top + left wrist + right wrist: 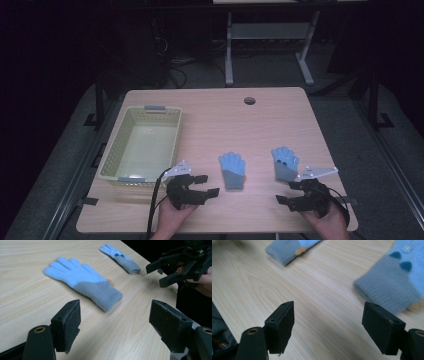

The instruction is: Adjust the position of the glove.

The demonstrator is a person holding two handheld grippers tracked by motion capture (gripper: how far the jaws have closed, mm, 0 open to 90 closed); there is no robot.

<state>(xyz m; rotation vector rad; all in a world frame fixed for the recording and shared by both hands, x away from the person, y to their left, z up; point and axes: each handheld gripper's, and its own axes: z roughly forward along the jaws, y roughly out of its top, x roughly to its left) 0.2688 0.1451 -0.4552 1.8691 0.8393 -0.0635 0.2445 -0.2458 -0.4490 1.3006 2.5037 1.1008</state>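
Claws (209, 184) (285, 192) two (both agape), gloves (232, 169) (285, 161) two, basket (116, 165) one

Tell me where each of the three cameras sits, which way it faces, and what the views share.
High view: above the person's side, facing forward and down on the wooden table, the basket, two blue gloves, both hands and grippers.
Left gripper view: rides the left gripper, open, looking along its jaws across the table at the near glove and the right gripper in its hand.
Right gripper view: rides the right gripper, open, facing low over the tabletop at both glove cuffs.
Shared: all three show both gloves.
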